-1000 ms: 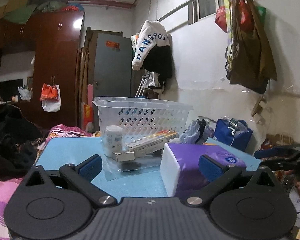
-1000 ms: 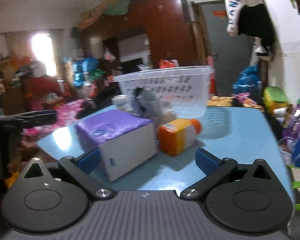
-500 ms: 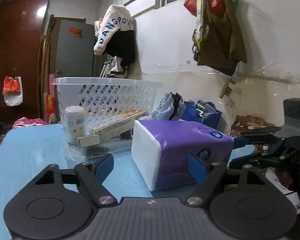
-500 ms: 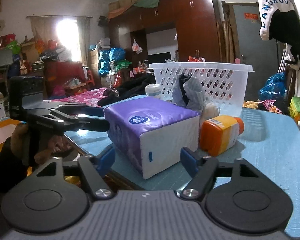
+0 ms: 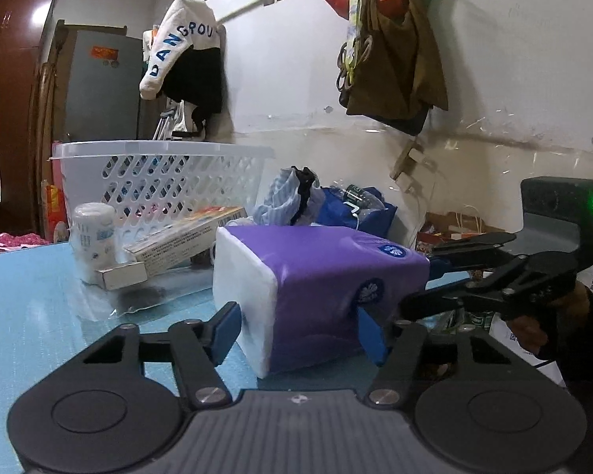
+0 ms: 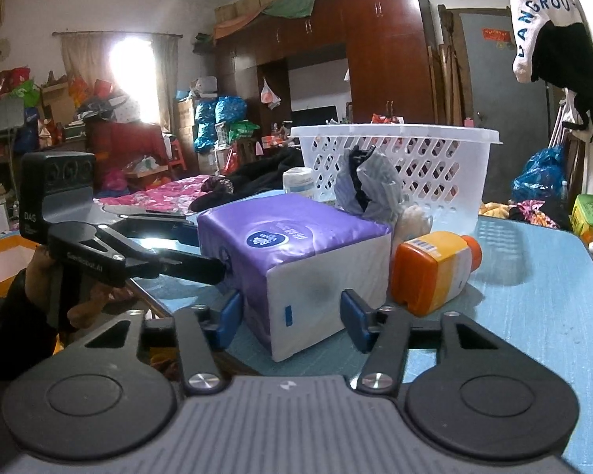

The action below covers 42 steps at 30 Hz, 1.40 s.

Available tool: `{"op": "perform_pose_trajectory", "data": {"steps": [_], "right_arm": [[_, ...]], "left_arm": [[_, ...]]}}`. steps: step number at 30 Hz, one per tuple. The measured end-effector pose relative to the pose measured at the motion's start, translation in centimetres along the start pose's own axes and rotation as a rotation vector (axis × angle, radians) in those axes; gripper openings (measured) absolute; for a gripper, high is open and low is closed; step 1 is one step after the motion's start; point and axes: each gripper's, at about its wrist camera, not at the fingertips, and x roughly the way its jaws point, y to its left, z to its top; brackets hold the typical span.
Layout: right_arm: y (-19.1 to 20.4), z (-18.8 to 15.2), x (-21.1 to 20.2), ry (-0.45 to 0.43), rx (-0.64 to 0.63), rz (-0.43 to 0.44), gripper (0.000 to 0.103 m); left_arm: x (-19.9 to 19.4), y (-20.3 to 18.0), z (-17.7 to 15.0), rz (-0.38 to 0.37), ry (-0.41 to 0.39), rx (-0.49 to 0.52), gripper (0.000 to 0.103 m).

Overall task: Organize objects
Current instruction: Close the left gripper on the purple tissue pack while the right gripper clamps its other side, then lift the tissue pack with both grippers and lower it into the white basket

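Gripping the purple tissue pack from two sides, both claws are closing on it where it is lying near the edge of the blue table. The left gripper is pinching one end of the pack, its blue pads pressing against the white face and the purple side. The right gripper is doing likewise at the other end, its pads bearing on the white end panel. Each claw is showing in the other's camera, reaching in from the side. An orange bottle is lying on its side just beside the pack. A crumpled cloth is sitting behind the pack, in front of the white basket. A white jar and a long carton are resting near the basket.
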Motion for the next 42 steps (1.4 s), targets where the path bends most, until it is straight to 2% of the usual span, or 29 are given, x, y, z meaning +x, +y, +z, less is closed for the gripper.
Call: {"op": "perform_pose_trajectory", "data": {"steps": [7,15,20,29,37,42], "right_arm": [[-0.5,-0.3,-0.3,-0.008,-0.009,0.015,0.045],[0.5,-0.6,-0.4,-0.033,-0.071,-0.026,0.045],[1.4,-0.1,-1.7,-0.079,-0.125,-0.043,0.042],[2.3,1.9,-3.2,-0.160,-0.190,-0.056,0.041],[2.0,7.7,-3.6,-0.259,-0.271,-0.087,0.041],[1.3,11.9,-1.7,-0.281,-0.325,-0.122,0.041]], "left_arm": [[-0.7,-0.1,-0.4,-0.020,-0.023,0.006,0.054],[-1.1,-1.6,-0.7,0.027,-0.032,0.047,0.050],[-2.3,-2.7,-0.7,0.037,-0.061,0.057,0.047],[-4.8,-4.5,1.0,0.071,-0.176,0.089,0.045],[-5.7,-5.0,6.9,0.129,-0.286,0.178,0.045],[-4.8,-3.8,11.4,0.170,-0.321,0.208,0.045]]}}
